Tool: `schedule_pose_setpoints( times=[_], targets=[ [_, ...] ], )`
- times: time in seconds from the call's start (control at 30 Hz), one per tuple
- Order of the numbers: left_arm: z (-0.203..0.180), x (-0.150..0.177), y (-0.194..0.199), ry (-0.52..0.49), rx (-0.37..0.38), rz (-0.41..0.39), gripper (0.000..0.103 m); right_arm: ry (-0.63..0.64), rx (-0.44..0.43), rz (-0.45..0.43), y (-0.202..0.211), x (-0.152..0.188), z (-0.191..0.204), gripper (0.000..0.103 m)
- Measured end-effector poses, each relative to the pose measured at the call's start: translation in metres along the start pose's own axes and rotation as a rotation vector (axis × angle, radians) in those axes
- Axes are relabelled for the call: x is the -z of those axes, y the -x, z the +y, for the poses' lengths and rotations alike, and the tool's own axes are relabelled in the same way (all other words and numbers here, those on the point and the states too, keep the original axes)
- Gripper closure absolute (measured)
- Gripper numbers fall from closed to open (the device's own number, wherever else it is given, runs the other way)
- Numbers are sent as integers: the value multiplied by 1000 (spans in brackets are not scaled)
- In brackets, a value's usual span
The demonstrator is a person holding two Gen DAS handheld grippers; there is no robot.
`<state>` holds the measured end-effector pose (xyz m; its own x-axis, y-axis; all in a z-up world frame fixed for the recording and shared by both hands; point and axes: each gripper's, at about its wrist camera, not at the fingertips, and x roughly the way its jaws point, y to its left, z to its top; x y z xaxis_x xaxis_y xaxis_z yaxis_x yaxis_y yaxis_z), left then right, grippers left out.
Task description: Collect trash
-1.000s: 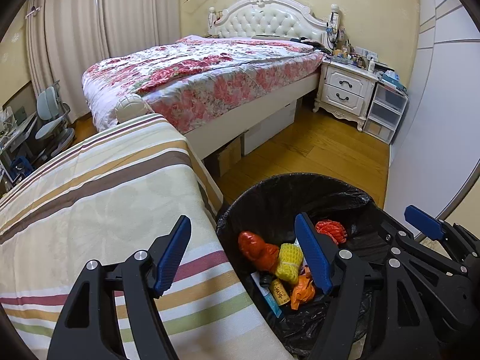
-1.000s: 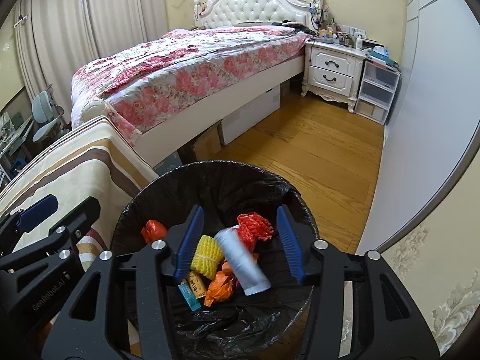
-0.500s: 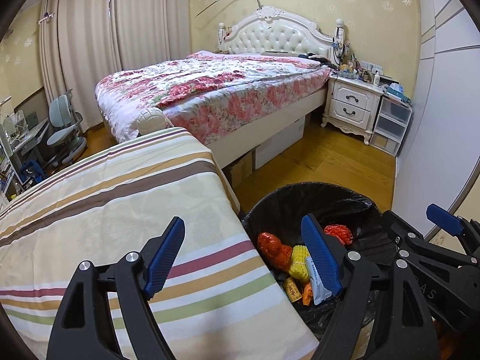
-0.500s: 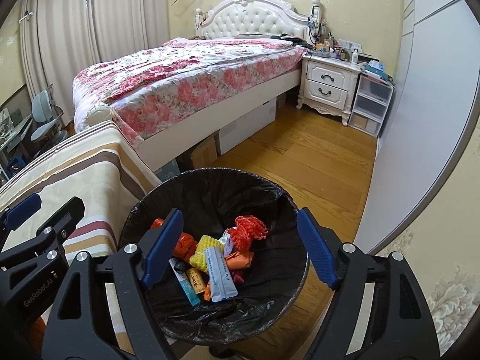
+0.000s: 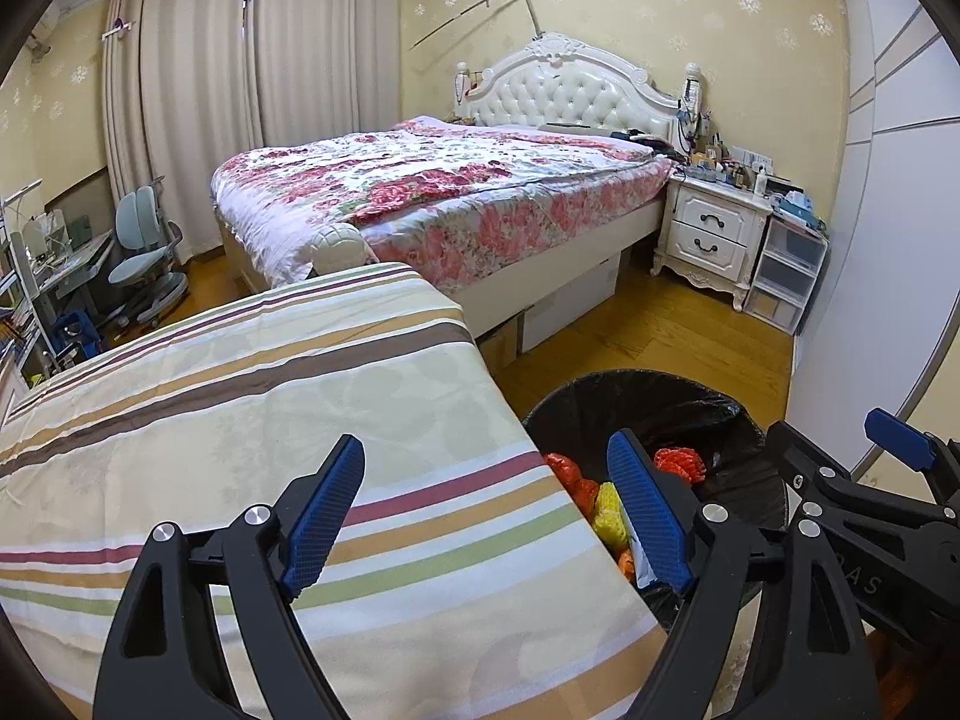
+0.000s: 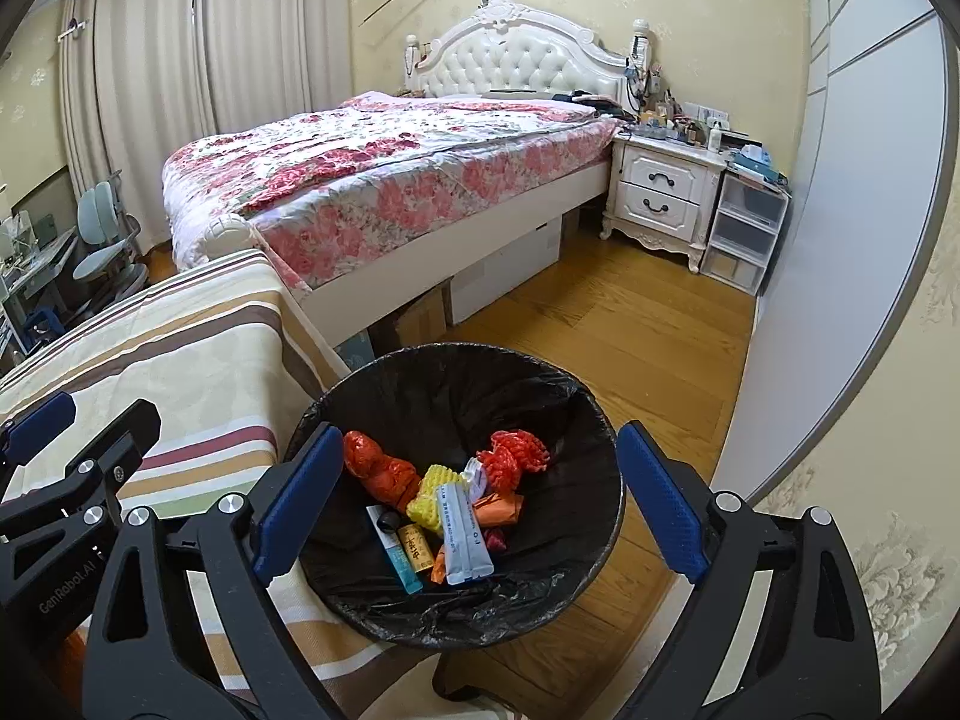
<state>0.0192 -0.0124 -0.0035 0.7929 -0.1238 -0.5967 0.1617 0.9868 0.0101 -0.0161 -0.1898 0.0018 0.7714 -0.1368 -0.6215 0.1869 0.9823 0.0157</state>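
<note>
A black bag-lined trash bin (image 6: 540, 396) stands on the wooden floor beside a striped cloth. Inside lie a white-blue packet (image 6: 462, 534), an orange net (image 6: 516, 456), a yellow foam net (image 6: 432, 492), a red-orange bag (image 6: 378, 468) and a small yellow bottle (image 6: 417, 546). My right gripper (image 6: 480, 450) hovers above the bin, its jaws opening wide with nothing between the pads. My left gripper (image 5: 486, 480) hangs over the cloth's edge next to the bin (image 5: 660, 402), jaws opening and empty.
The striped cloth (image 5: 240, 420) covers a raised surface left of the bin. Beyond stand a floral bed (image 5: 450, 198), a white nightstand (image 5: 708, 234) and plastic drawers (image 5: 786, 276). A white wardrobe (image 6: 840, 240) lines the right. A desk chair (image 5: 144, 264) is far left.
The right gripper opened and the white-blue packet dropped from it into the bin. Both grippers drew back and upward from the bin. The left jaws widened a little.
</note>
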Motion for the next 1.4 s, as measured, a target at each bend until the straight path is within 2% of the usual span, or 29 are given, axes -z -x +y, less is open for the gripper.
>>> schedule_pose_setpoints(
  times=[0.37,1.4],
  targets=[
    [12,6,13,19,-18,-15,20,21,8,-21,17,9,8,8],
    [17,9,19,22,-18,-20,20,13,7,-28,23,12,8,8]
  ],
)
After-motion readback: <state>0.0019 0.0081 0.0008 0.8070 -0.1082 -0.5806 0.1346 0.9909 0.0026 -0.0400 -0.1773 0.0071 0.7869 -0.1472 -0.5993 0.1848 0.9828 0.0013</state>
